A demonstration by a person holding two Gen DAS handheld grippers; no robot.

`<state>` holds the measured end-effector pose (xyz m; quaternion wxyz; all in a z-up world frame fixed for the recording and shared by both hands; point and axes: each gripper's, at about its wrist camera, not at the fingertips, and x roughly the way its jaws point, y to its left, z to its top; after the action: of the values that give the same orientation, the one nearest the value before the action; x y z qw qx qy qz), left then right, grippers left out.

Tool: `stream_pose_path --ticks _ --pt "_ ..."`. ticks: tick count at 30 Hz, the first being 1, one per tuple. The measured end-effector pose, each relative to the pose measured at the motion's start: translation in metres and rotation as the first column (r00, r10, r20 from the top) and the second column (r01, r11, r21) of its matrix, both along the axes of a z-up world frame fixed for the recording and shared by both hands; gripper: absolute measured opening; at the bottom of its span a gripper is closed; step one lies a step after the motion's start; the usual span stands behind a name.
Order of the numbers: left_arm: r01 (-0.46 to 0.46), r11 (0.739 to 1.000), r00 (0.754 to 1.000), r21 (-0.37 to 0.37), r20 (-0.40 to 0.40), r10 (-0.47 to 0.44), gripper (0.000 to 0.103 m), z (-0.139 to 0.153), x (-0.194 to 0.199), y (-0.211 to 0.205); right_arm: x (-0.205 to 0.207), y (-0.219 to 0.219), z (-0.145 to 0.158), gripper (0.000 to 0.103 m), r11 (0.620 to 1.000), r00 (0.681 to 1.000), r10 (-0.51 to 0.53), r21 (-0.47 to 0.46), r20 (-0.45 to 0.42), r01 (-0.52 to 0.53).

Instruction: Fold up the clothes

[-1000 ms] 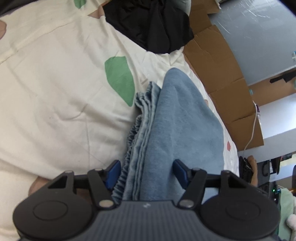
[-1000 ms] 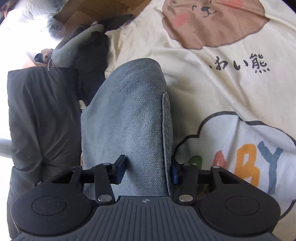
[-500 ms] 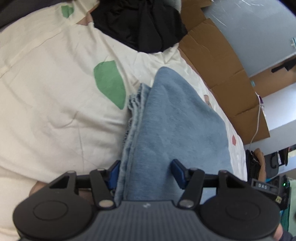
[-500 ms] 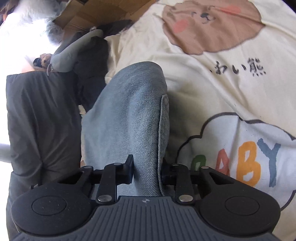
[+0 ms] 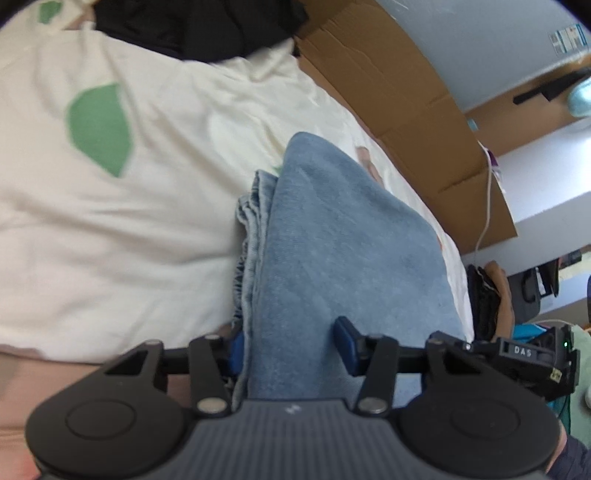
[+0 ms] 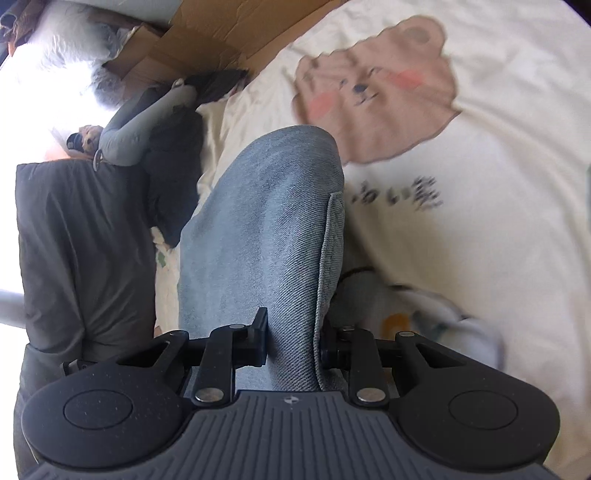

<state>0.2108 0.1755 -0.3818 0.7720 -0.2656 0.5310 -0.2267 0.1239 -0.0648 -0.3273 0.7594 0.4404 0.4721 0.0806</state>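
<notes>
A folded pair of light blue jeans (image 5: pixel 332 229) lies on the cream bed sheet (image 5: pixel 110 221), its gathered waistband on the left side in the left wrist view. My left gripper (image 5: pixel 291 343) has this end of the jeans between its blue pads; its jaws are closing and the pads press the cloth. In the right wrist view the jeans (image 6: pixel 266 206) run away from me as a rounded fold with a seam along the right edge. My right gripper (image 6: pixel 293 343) is shut on that end, with both pads pinching the denim.
The sheet carries a bear print (image 6: pixel 373 92) and a green patch (image 5: pixel 99 125). Black clothes (image 5: pixel 192 26) lie at the far end of the bed. Flattened cardboard (image 5: pixel 406 110) lines the bed's side. A dark grey garment (image 6: pixel 81 251) lies left of the jeans.
Both grippers have narrowed onto the jeans, the right one much more. The jeans have shifted across the sheet with the grippers, away from the green patch and toward the bear print.
</notes>
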Motion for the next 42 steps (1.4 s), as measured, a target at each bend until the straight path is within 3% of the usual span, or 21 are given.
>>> stream_pose_path --ticks 7,15,21,23,29,35,38,42 --pt "0.025 0.999 1.0 -0.045 -0.006 -0.025 0.052 -0.01 -0.002 -0.044 0.004 -0.043 0.017 0.025 0.996 0.998 0.044 -0.071 -0.036 -0.047" --pt "0.056 0.995 0.998 -0.079 -0.008 -0.057 0.052 -0.017 -0.004 -0.066 0.022 -0.061 0.032 0.025 0.964 0.973 0.201 -0.154 -0.117 -0.218" --pt "0.097 0.989 0.995 -0.115 -0.005 -0.098 0.052 -0.02 -0.004 -0.079 0.018 -0.071 0.035 0.025 0.961 0.975 0.16 -0.2 -0.154 -0.189" --pt "0.112 0.986 0.994 -0.121 0.0 -0.113 0.051 -0.022 -0.006 -0.083 0.015 -0.074 0.029 0.033 0.958 0.973 0.14 -0.225 -0.185 -0.18" --pt "0.153 0.983 0.988 -0.103 0.035 -0.151 0.042 -0.008 -0.007 -0.078 0.012 -0.084 0.014 0.04 0.935 0.951 0.1 -0.298 -0.293 -0.19" --pt "0.17 0.985 0.982 -0.038 0.087 -0.167 0.041 0.011 -0.009 -0.071 0.032 -0.075 0.044 0.041 0.843 0.887 0.261 -0.357 -0.38 -0.401" --pt "0.165 0.986 0.978 -0.003 0.128 -0.164 0.039 0.025 -0.006 -0.068 0.035 -0.076 0.061 0.042 0.828 0.886 0.3 -0.364 -0.354 -0.426" --pt "0.16 0.986 0.961 0.044 0.224 -0.166 0.037 0.051 0.003 -0.076 0.028 -0.083 0.069 0.042 0.831 0.907 0.303 -0.385 -0.292 -0.402"
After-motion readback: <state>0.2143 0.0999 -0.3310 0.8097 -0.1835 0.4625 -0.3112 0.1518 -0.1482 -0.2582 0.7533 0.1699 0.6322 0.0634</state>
